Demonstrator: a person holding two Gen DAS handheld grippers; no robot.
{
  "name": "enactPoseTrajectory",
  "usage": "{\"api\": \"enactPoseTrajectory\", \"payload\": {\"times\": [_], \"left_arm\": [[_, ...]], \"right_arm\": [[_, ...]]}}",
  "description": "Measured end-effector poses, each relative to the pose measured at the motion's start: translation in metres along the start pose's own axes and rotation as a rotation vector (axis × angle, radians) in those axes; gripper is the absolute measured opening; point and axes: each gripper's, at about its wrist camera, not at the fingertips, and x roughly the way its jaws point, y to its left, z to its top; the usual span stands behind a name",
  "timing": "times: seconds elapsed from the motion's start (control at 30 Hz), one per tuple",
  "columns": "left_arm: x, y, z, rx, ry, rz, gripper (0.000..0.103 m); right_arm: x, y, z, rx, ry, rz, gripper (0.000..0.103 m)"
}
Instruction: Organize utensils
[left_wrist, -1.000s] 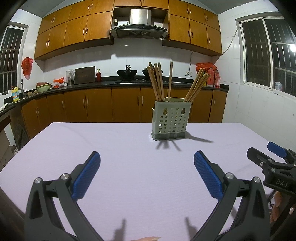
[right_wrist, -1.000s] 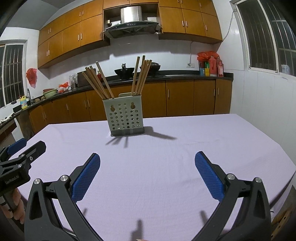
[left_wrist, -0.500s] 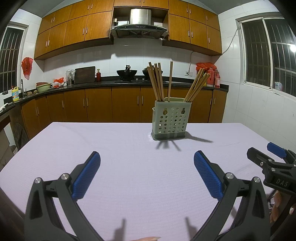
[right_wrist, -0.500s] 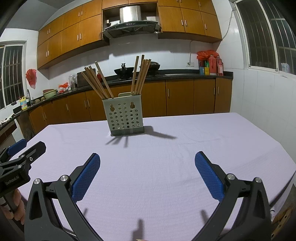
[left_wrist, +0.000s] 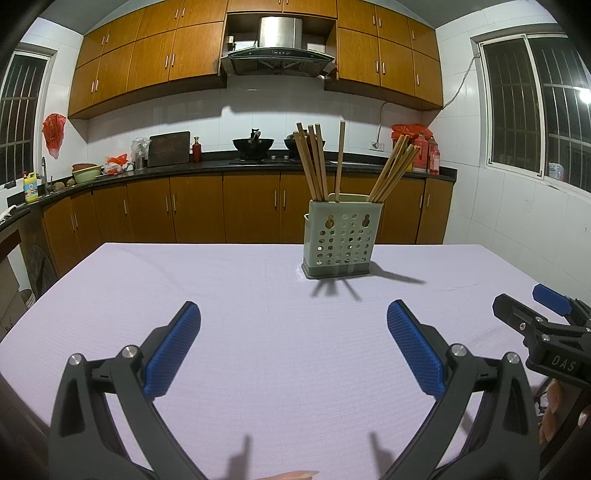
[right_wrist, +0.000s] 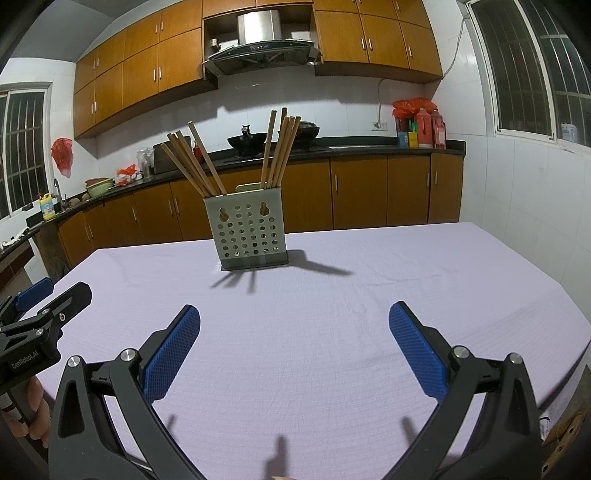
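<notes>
Your left wrist camera sits low over the near edge of the table (left_wrist: 258, 295), looking forward along the left hand-held gripper (left_wrist: 293, 347) toward the far kitchen wall, with the utensil holder (left_wrist: 340, 240) well ahead at about 1 o'clock. Your right wrist camera looks the same way from further right along the right hand-held gripper (right_wrist: 294, 347), putting the holder (right_wrist: 247, 236) at about 11 o'clock. Both views share the table, the holder and the back counter, and each catches the other gripper at its edge.
</notes>
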Motion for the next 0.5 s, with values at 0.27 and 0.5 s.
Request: {"api": "enactPoseTrajectory", "payload": {"times": [0.27,0.5], "left_arm": [[0.0,-0.0008,0.0,0.0,0.001,0.001,0.099],[0.0006,-0.0003,-0.0003,0.001,0.002,0.001,0.099]], "right_arm": [[0.0011,0.0019,-0.0035,0.003,0.005,0.001,0.101],[0.0017,0.003,-0.0033,0.004,0.005,0.001,0.101]]}}
